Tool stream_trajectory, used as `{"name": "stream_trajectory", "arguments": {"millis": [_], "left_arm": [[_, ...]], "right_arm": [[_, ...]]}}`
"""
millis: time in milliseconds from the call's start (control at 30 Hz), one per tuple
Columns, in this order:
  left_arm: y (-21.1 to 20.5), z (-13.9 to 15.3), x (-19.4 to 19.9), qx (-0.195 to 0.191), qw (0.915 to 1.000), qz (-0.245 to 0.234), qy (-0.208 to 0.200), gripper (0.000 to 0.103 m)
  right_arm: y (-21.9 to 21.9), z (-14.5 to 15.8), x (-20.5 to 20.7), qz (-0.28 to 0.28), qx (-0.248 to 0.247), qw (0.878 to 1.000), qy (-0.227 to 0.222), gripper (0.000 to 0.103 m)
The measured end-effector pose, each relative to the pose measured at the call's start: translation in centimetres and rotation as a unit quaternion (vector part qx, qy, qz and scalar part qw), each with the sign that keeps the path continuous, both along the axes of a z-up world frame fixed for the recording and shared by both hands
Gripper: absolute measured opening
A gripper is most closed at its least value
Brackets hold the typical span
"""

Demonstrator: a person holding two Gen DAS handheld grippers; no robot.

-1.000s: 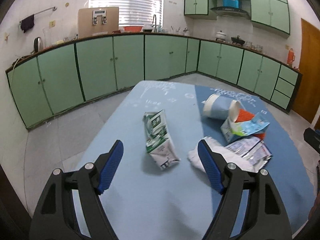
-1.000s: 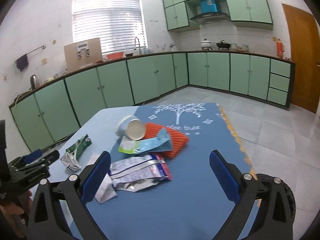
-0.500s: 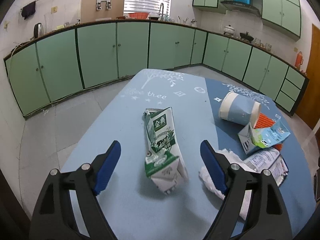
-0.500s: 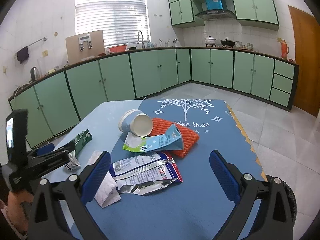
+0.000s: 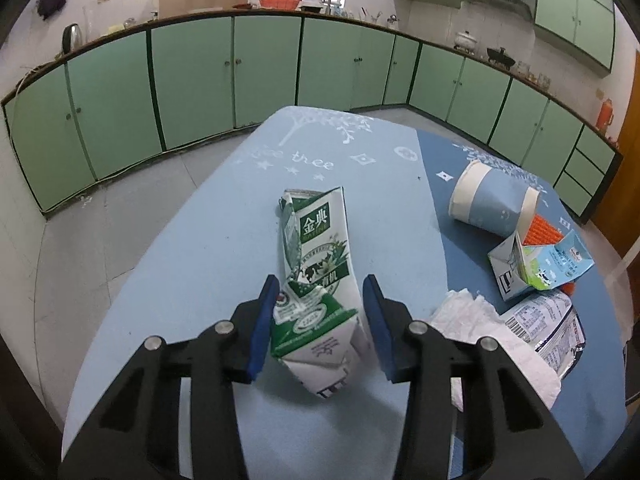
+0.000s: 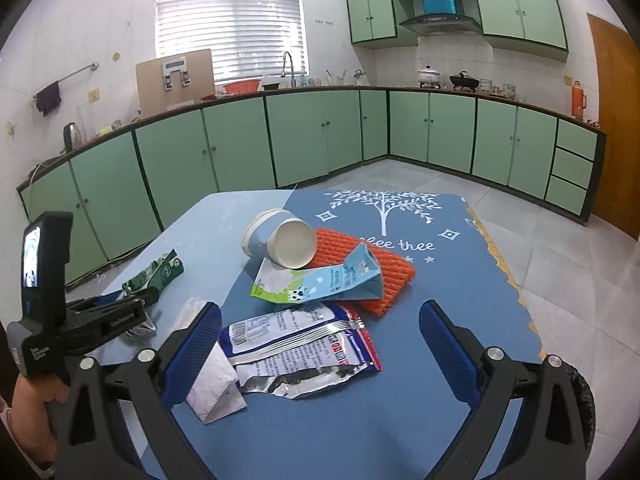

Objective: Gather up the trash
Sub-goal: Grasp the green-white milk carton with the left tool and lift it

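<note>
The left gripper [image 5: 320,320], jaws just closing, pinches the green carton [image 5: 316,264] near the table's [image 5: 192,264] left edge. The right gripper [image 6: 320,348] gapes wide over the foil wrapper [image 6: 300,348]; bare table lies right.

pale green base cabinets [image 6: 304,136] run along two white tiled walls under a dark counter. a window [image 6: 232,20] with shut white blinds glows above the sink. green wall cabinets [image 6: 516,0] flank a range hood. grey tiled floor [image 6: 560,240]; a wooden door [image 6: 616,128] stands at right.
</note>
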State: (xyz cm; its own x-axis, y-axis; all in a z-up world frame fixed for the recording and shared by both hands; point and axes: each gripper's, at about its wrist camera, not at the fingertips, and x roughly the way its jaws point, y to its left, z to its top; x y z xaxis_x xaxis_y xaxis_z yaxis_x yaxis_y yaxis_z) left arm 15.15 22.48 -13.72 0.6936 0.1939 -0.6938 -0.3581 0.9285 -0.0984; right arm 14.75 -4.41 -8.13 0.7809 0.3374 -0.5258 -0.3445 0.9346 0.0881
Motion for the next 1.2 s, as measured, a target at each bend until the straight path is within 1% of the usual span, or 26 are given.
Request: {"name": "stream_trajectory", "arguments": {"millis": [133, 300, 433, 633, 700, 733, 833, 900, 1000, 1100, 1200], "left_arm": [[-0.3, 0.6, -1.4, -0.001, 0.9999, 0.001, -0.01, 0.041], [-1.0, 1.6, -4.2, 0.015, 0.9996, -0.005, -0.023, 0.041], [-1.2, 1.8, -6.0, 0.025, 0.9994, -0.01, -0.024, 0.041], [-1.2, 1.9, -7.1, 0.03, 0.9993, -0.011, -0.018, 0.041], [-1.4, 1.9, -7.3, 0.031, 0.9993, -0.012, -0.018, 0.041], [-1.4, 1.9, -7.4, 0.031, 0.9993, -0.013, -0.019, 0.041], [-1.4, 1.9, -7.7, 0.032, 0.9992, -0.012, -0.019, 0.041], [-1.4, 1.9, -7.8, 0.03, 0.9993, -0.012, -0.019, 0.041], [-1.4, 1.8, -7.9, 0.028, 0.9994, -0.011, -0.018, 0.041], [-1.5, 1.9, -8.0, 0.026, 0.9994, -0.011, -0.02, 0.041], [-1.7, 2.4, -8.4, 0.025, 0.9992, -0.012, -0.03, 0.04]], "right_arm": [[0.7, -0.3, -0.2, 0.021, -0.003, 1.0, 0.009, 0.097], [2.0, -1.1, -0.7, 0.052, 0.001, 0.998, 0.033, 0.096], [3.0, -2.0, -1.2, 0.068, -0.003, 0.997, 0.048, 0.092], [4.4, -3.5, -1.0, 0.078, -0.009, 0.994, 0.077, 0.084], [4.9, -4.0, -0.9, 0.081, -0.012, 0.993, 0.088, 0.077], [5.0, -4.1, -0.9, 0.084, -0.012, 0.992, 0.092, 0.076], [5.7, -4.7, -0.9, 0.094, -0.02, 0.99, 0.1, 0.061], [6.1, -5.1, -0.9, 0.104, -0.026, 0.988, 0.109, 0.037], [6.4, -5.7, -0.9, 0.119, -0.021, 0.985, 0.124, 0.021], [6.2, -5.2, -1.2, 0.13, -0.01, 0.984, 0.121, 0.012], [5.6, -3.9, -1.7, 0.14, 0.008, 0.984, 0.111, 0.01]]}}
